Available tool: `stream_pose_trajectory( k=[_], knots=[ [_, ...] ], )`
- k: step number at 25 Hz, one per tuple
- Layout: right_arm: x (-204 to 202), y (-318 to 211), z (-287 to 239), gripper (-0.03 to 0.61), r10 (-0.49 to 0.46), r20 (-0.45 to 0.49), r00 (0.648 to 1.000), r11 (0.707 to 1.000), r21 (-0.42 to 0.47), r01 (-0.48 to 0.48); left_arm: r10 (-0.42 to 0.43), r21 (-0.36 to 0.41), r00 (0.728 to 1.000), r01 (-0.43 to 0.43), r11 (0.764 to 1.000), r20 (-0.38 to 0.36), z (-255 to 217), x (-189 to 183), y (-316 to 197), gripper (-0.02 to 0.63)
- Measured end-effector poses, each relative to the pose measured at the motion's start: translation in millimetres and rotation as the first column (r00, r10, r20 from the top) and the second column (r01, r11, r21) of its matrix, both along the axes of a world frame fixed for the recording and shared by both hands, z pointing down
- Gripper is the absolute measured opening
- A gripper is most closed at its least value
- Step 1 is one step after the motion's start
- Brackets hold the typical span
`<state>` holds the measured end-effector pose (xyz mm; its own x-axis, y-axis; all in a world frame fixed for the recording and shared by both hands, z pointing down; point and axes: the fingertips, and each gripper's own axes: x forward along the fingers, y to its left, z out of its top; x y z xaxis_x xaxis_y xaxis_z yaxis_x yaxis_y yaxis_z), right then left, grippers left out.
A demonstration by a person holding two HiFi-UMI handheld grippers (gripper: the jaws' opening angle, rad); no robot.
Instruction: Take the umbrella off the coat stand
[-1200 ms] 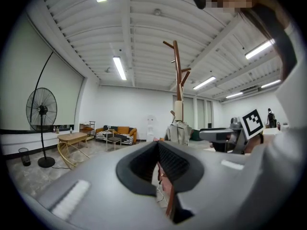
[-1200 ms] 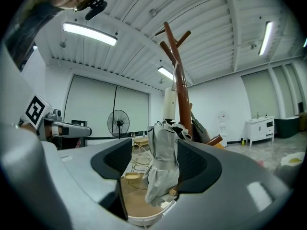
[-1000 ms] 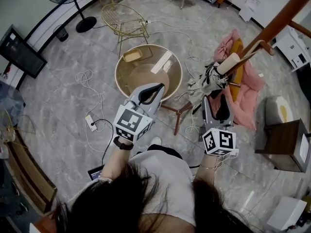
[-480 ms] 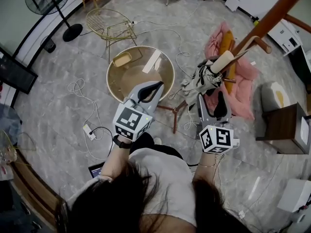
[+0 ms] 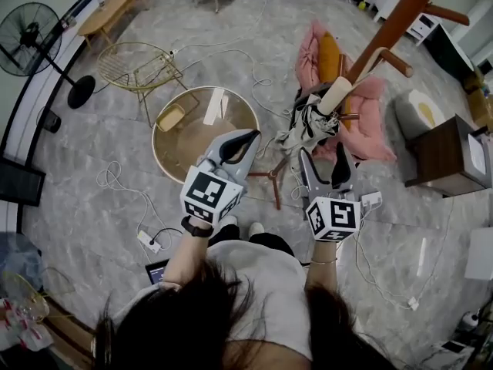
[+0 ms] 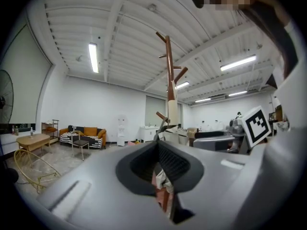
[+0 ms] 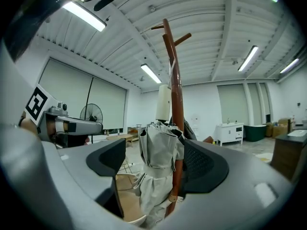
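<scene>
Has the right hand-held gripper [image 5: 325,159] open wide, its jaws just now opening more, with the folded grey umbrella [image 7: 156,176] in between but not squeezed. Hangs there on the brown coat stand [image 7: 177,104], pale handle [image 5: 336,95] up top. Holds the left hand-held gripper [image 5: 250,136] shut on nothing, off to one side of the umbrella.

No legible words, brands or numbers, only coded square markers [image 5: 208,196] on both tool cubes [image 5: 333,216]
</scene>
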<state>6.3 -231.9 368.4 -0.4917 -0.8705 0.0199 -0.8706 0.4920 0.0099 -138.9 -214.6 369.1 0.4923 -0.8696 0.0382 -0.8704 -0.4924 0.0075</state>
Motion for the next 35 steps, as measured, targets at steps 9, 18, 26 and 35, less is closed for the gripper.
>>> stream_pose_trajectory(
  k=[9, 18, 26, 35],
  knots=[
    [-7.1, -2.3, 7.6, 0.371, 0.080, -0.013, 0.997, 0.996, -0.026, -0.081, 0.102, -0.023, 0.995, -0.102, 0.995, 0.000, 7.7, 3.6, -17.2, 0.058],
    [-12.3, -14.4, 13.9, 0.414, 0.112, -0.020, 0.994, 0.993, -0.036, -0.112, 0.138, -0.034, 0.990, -0.138, 0.990, -0.004, 13.4, 7.4, -23.0, 0.058],
    [-19.7, -36.2, 33.9, 0.423, 0.116, -0.049, 0.992, 0.989, -0.083, -0.120, 0.155, -0.053, 0.988, -0.155, 0.987, -0.008, 23.3, 10.6, -30.2, 0.058],
    [-19.4, -58.3, 38.6, 0.423, 0.164, -0.066, 0.984, 0.983, -0.069, -0.168, 0.151, -0.059, 0.988, -0.152, 0.987, -0.023, 24.9, 11.9, -34.4, 0.058]
  ],
)
